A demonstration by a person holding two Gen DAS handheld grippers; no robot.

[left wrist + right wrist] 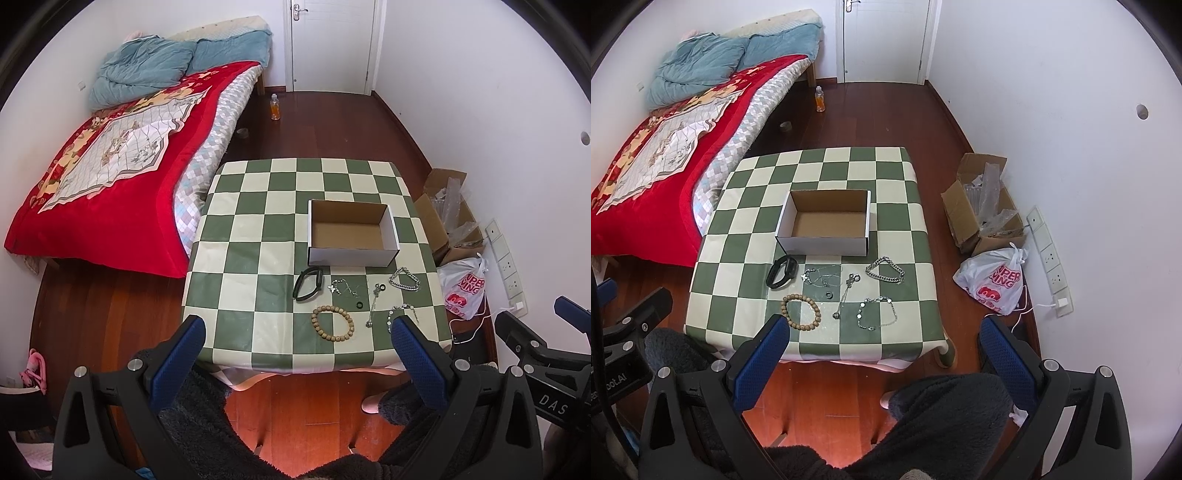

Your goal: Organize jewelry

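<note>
- Left wrist view: left gripper (297,338) jaws wide apart, holding nothing; right gripper (884,339) same.
- Risk: thin chain (822,277) near black ring (829,295), could tangle/drag on pickup.
- Box (823,245) light, may slide if nudged.

A bed (110,177) stands along the left wall, covered by a red patterned blanket (646,140), with a crumpled blue quilt (147,70) heaped at its far end. A white door (332,40) closes the far wall. On the dark wooden floor (886,110) a small bottle of orange liquid (820,99) stands upright near the foot of the bed. By the right wall an open cardboard carton (982,206) holds clear plastic wrap, and a white plastic bag with red lettering (995,282) sits just beside it. A strip of wall sockets (1051,258) runs low along that wall.
</note>
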